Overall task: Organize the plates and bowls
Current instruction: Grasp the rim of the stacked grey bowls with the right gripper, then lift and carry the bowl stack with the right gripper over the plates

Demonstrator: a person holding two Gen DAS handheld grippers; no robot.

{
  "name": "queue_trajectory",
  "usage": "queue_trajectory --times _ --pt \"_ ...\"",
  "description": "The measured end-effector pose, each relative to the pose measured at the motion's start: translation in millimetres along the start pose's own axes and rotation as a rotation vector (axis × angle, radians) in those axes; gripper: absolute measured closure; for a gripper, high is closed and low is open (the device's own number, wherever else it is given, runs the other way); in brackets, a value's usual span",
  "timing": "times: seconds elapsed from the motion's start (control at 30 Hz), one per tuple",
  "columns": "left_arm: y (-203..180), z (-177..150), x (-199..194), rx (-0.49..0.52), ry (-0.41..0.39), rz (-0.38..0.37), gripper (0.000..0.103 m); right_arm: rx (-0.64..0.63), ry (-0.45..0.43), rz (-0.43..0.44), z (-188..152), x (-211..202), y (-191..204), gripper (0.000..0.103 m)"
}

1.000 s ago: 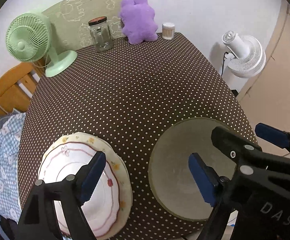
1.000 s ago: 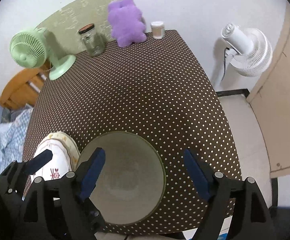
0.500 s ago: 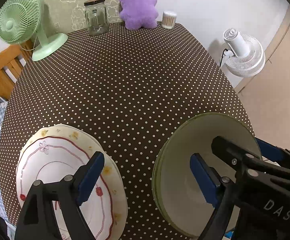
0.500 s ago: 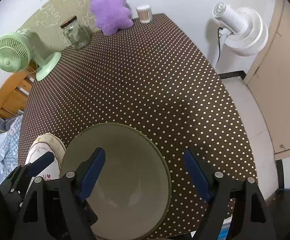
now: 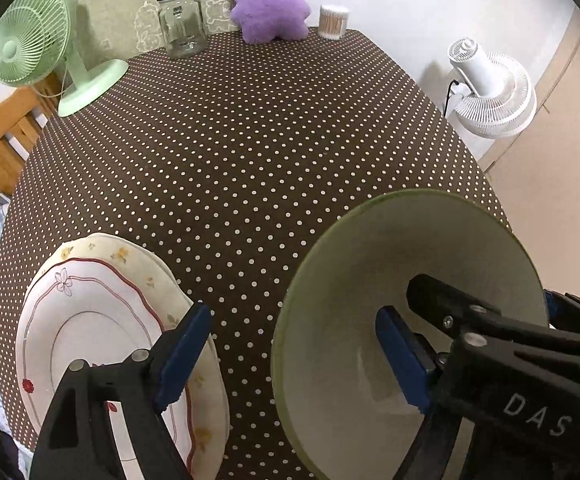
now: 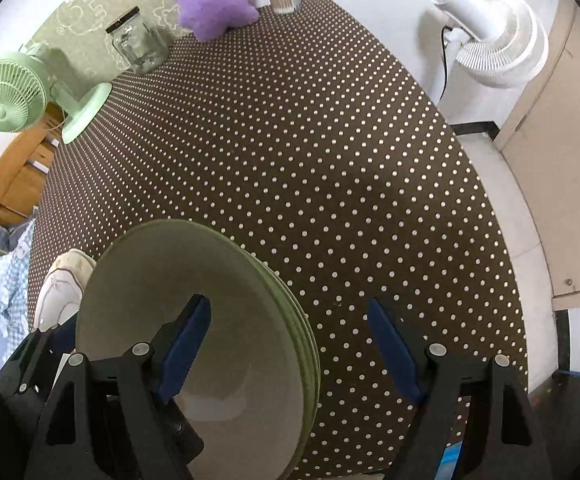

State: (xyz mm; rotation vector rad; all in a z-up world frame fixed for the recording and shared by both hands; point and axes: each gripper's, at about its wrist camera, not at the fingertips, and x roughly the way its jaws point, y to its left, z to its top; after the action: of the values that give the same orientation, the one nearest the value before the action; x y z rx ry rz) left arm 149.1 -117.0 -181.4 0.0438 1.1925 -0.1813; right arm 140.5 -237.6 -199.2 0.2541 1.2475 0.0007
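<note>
A stack of green bowls [image 5: 354, 280] sits at the near right of the dotted tablecloth [image 5: 250, 140], with a stack of white flowered plates [image 5: 102, 320] at the near left. My left gripper [image 5: 292, 360] hangs over the gap between them: one finger above the plates' right rim, the other above the bowl. Its jaws are closing a little and nothing is pressed between the pads. My right gripper [image 6: 290, 354] is open above the green bowls [image 6: 210, 312], straddling their right rim without touching. The white plates [image 6: 62, 292] peek out at the left.
Along the far edge stand a green desk fan [image 5: 30, 48], a glass jar [image 5: 182, 20], a purple plush [image 5: 270, 4] and a cotton-swab tub [image 5: 332, 20]. A white floor fan [image 5: 490, 92] stands off the right side, a wooden chair [image 5: 6, 148] off the left.
Both grippers have come down towards the table's near edge, so the plates and the green bowls look larger. Neither gripper has taken hold of anything.
</note>
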Motion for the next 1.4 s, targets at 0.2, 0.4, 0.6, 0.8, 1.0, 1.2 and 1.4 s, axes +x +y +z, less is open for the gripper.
queue_trajectory --times 0.2,0.4,0.6,0.8,1.0,1.2,1.4 --pt "-2.3 0.9 5.9 -0.006 0.011 -0.005 0.025 0.001 0.028 0.008 2.0 10.5 -0.2 0.021" --pt "-4.8 0.1 5.2 0.007 0.004 -0.004 0.025 0.012 0.043 0.028 0.0 14.2 -1.4 0.035" --pt "-12.6 -1.1 2.2 0.026 -0.006 -0.021 0.045 -0.016 0.039 0.052 -1.5 10.9 5.7 0.051" --pt "-13.9 -0.6 1.4 0.041 -0.007 -0.033 0.049 -0.041 0.032 0.037 -3.3 9.1 12.8 0.056" --pt "-11.7 -0.3 2.1 0.037 -0.016 -0.053 0.052 -0.038 0.027 0.023 -3.7 8.9 14.7 0.055" --pt "-13.1 1.0 1.9 0.007 0.003 -0.039 0.052 -0.039 0.014 0.022 -5.9 7.0 13.7 0.055" --pt "-17.0 -0.7 0.0 -0.068 0.027 0.001 0.052 -0.093 0.034 0.049 -2.7 7.2 13.3 0.055"
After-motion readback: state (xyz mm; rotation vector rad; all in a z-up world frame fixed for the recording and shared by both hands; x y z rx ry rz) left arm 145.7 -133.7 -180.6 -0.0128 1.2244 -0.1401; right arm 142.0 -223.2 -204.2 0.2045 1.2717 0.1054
